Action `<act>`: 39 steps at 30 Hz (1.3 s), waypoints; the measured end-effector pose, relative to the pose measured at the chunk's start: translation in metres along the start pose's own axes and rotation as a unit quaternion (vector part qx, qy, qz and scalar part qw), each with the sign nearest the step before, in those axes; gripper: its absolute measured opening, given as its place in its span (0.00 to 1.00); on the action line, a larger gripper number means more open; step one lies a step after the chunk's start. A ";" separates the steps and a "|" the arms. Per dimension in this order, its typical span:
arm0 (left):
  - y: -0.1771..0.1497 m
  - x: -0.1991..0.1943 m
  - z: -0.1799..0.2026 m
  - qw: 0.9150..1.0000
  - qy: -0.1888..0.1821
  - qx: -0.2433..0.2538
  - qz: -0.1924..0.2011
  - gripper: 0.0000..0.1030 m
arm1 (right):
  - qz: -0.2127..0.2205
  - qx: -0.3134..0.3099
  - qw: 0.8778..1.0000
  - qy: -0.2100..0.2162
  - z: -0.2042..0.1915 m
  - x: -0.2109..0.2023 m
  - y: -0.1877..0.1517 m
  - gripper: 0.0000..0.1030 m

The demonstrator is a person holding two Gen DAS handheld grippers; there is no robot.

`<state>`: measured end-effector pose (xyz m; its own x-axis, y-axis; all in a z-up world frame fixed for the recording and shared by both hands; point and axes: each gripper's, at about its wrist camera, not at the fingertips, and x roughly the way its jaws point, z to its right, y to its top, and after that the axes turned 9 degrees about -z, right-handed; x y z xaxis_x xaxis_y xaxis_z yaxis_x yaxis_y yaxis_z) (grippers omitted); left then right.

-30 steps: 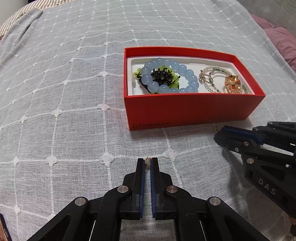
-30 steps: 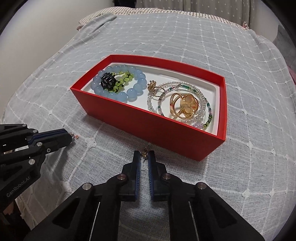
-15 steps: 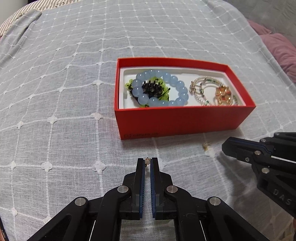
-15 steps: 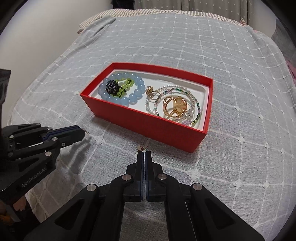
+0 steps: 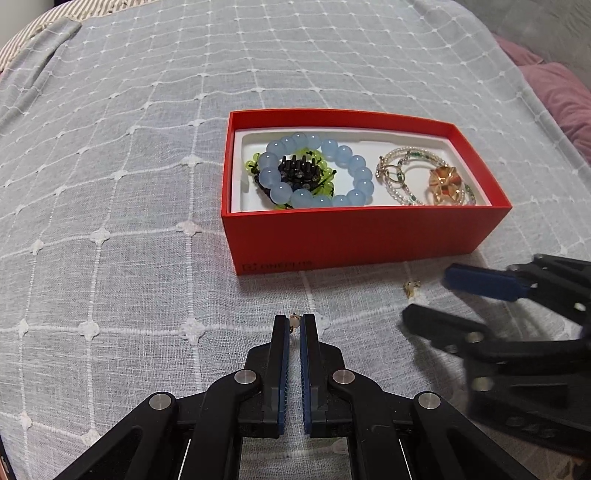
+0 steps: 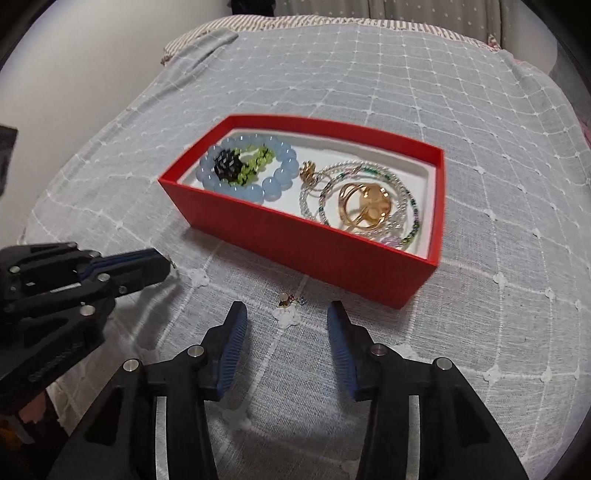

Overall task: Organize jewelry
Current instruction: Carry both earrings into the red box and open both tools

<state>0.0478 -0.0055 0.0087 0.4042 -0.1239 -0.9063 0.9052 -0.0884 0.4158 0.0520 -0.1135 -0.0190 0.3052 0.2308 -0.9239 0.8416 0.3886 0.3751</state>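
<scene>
A grey checked bedspread [image 5: 110, 184] covered the bed, with the red box [image 5: 362, 236] of bracelets at 12 o'clock from both grippers. The left gripper [image 5: 294, 325] was clenched on a small earring [image 5: 294, 322]. The right gripper [image 6: 284, 321] stood released around a second earring [image 6: 285, 300] lying on the bedspread.

**Room & bedding – as seen**

Bed covered w/ grey coverlet [image 6: 369, 92], white stitched grid + small floral knots at crossings. Striped fabric [image 6: 295, 20] shows at far edge. Plain pale wall [image 6: 74, 55] on left of right-wrist view. Patterned curtain [image 6: 424, 11] behind bed. Pink-mauve bedding [image 5: 565, 96] at right of left-wrist view. Lighting even, soft.
</scene>
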 end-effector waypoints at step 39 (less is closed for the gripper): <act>0.003 -0.002 0.003 1.000 -0.005 0.001 0.003 0.02 | 0.025 -0.020 0.999 -0.023 -0.006 0.013 0.004 0.29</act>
<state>0.0495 -0.0081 0.0123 0.4080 -0.1353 -0.9029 0.9024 -0.0902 0.4213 0.0564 -0.1035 -0.0292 0.3672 0.2108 -0.9059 0.8070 0.4122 0.4230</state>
